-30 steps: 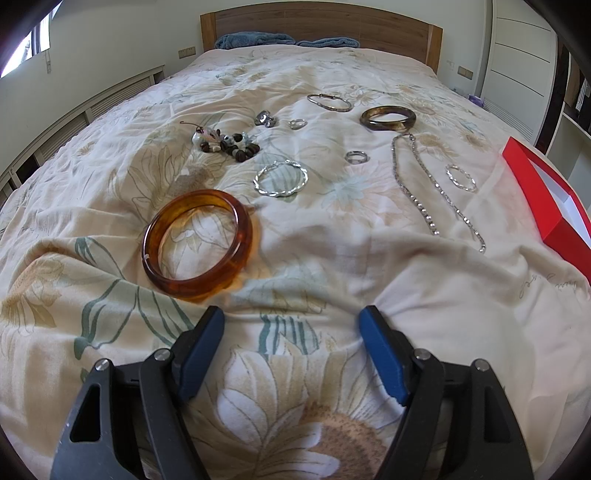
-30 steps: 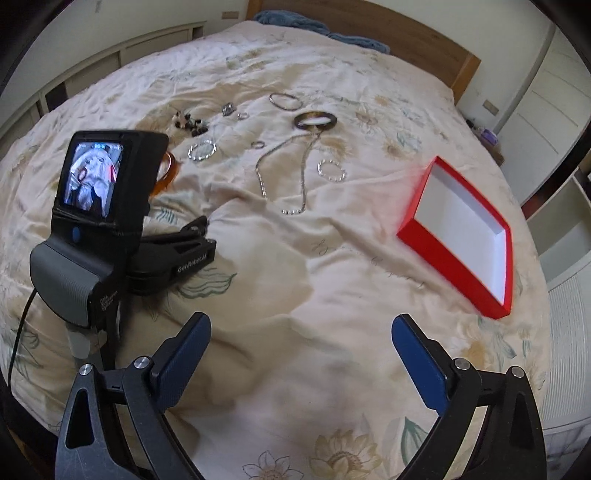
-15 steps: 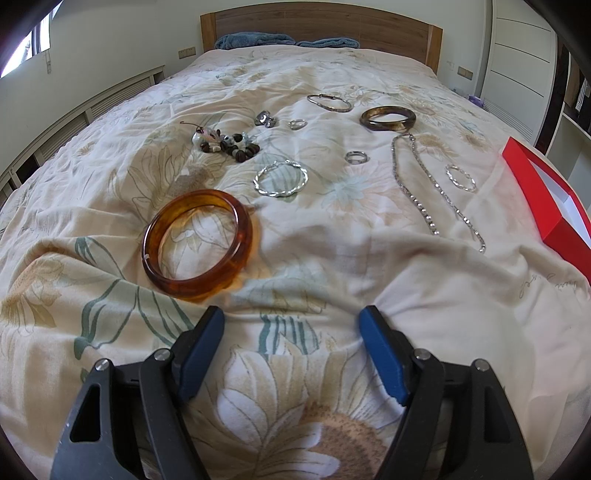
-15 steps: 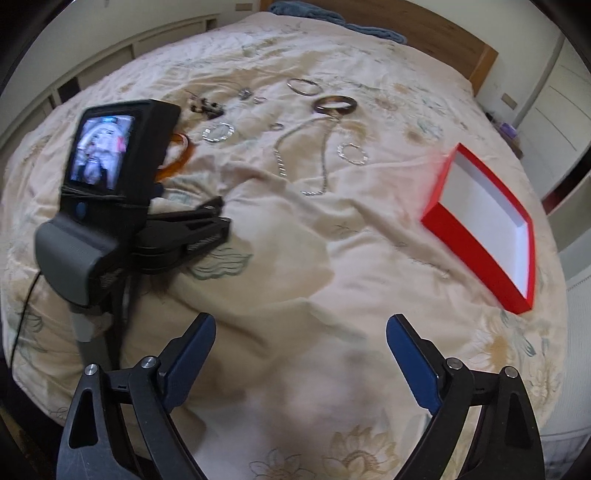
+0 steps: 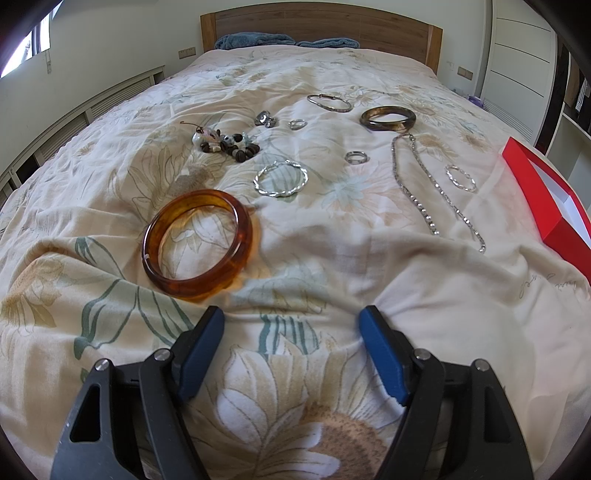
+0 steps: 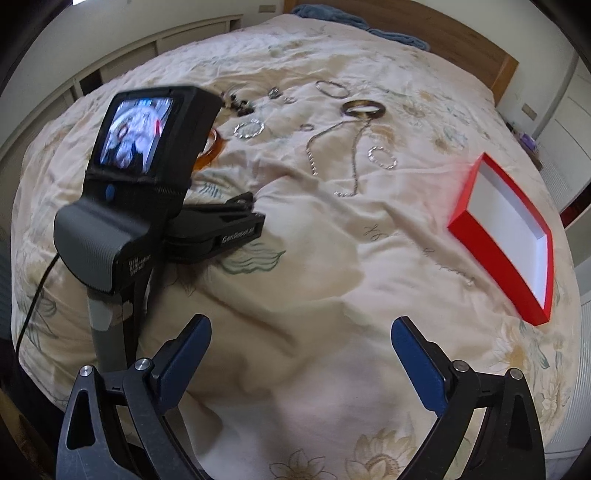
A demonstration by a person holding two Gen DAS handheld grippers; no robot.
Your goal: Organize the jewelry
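Note:
Jewelry lies spread on a floral bedspread. In the left wrist view an amber bangle (image 5: 197,242) lies just ahead and left of my open, empty left gripper (image 5: 291,350). Beyond it are a twisted silver bracelet (image 5: 280,179), a dark beaded piece (image 5: 225,142), a brown bangle (image 5: 388,118), a long silver chain (image 5: 428,184) and small rings (image 5: 357,157). An open red box (image 6: 506,236) with a white inside lies at the right. My right gripper (image 6: 301,354) is open and empty, above the near bed. The left gripper (image 6: 236,218) shows in its view.
The left gripper's body with its screen (image 6: 136,129) stands at the left of the right wrist view. A wooden headboard (image 5: 321,26) with blue towels is at the far end. White cabinets (image 5: 517,55) line the right; the bed edge drops off near the box.
The right gripper has swung left and slightly closer, so the box and jewelry shift right in its view. The left gripper has not moved.

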